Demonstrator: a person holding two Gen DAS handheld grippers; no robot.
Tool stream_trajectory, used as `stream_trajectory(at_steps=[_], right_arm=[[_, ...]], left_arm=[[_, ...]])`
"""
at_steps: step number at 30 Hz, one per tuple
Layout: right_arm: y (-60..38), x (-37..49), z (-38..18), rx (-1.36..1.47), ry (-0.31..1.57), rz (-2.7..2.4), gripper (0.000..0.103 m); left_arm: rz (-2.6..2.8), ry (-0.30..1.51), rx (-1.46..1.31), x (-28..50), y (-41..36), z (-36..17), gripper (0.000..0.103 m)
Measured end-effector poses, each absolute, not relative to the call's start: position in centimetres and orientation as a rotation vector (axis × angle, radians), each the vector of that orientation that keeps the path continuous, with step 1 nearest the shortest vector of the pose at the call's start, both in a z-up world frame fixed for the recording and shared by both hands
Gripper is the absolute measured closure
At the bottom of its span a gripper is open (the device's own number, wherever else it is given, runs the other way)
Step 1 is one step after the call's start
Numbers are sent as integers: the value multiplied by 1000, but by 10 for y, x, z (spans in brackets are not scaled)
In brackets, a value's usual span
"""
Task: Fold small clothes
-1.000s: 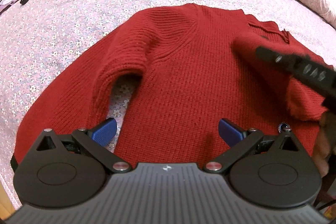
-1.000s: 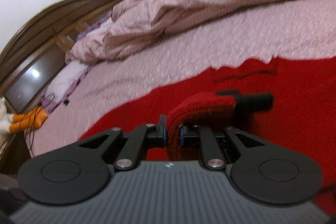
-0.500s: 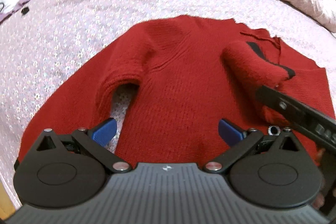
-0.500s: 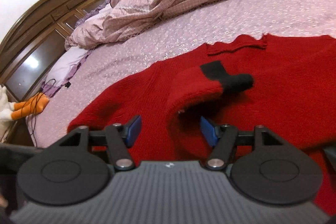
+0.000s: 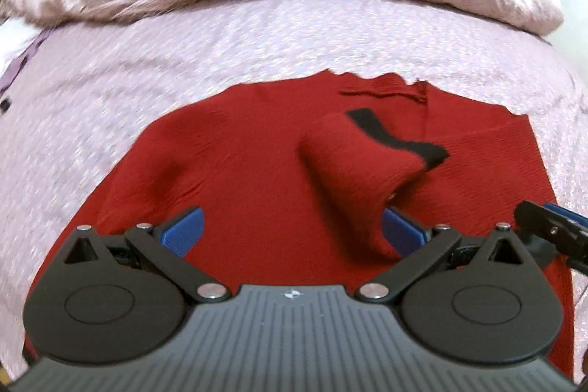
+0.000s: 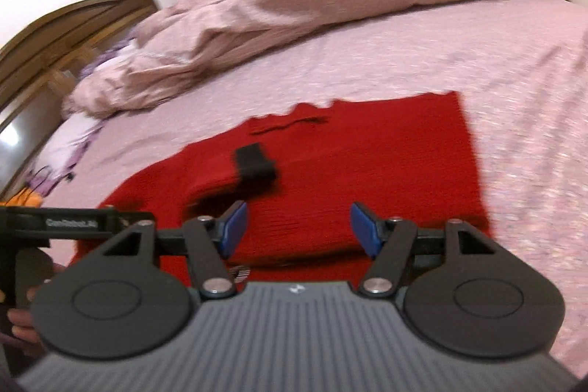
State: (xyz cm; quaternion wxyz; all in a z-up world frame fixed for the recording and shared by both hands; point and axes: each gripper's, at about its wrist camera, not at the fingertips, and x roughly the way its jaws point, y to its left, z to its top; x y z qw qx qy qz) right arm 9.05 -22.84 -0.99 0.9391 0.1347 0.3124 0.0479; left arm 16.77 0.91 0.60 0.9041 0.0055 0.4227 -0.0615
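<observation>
The red ribbed knit sweater [image 5: 250,179] lies flat on the pink floral bed [image 5: 183,54], one black-cuffed sleeve [image 5: 352,164] folded inward across its body. My left tool [image 5: 292,230] and right tool [image 6: 296,226] both hover wide, gripping nothing, positioned for the next fold.

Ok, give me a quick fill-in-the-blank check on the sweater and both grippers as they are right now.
1. The red sweater lies on a ____ floral bedsheet.
2. The folded-in sleeve ends in a ____ cuff.
3. The right gripper has its jaws ____.
4. The left gripper holds ____.

Missing words: pink; black; open; nothing
</observation>
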Motion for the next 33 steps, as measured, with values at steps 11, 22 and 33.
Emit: stream_trajectory(at_steps=[11,22,33], right_arm=[[-286,104,-33,370,632,-54,39],[-288,111,-40,335,630,-56,40],[-284,113,-36,303,638,-55,40]], left_arm=[[-127,838,140,214,-34,-28,0],[-2,792,57,208,41,-22,0],[-120,798,-30,212,81,-36,22]])
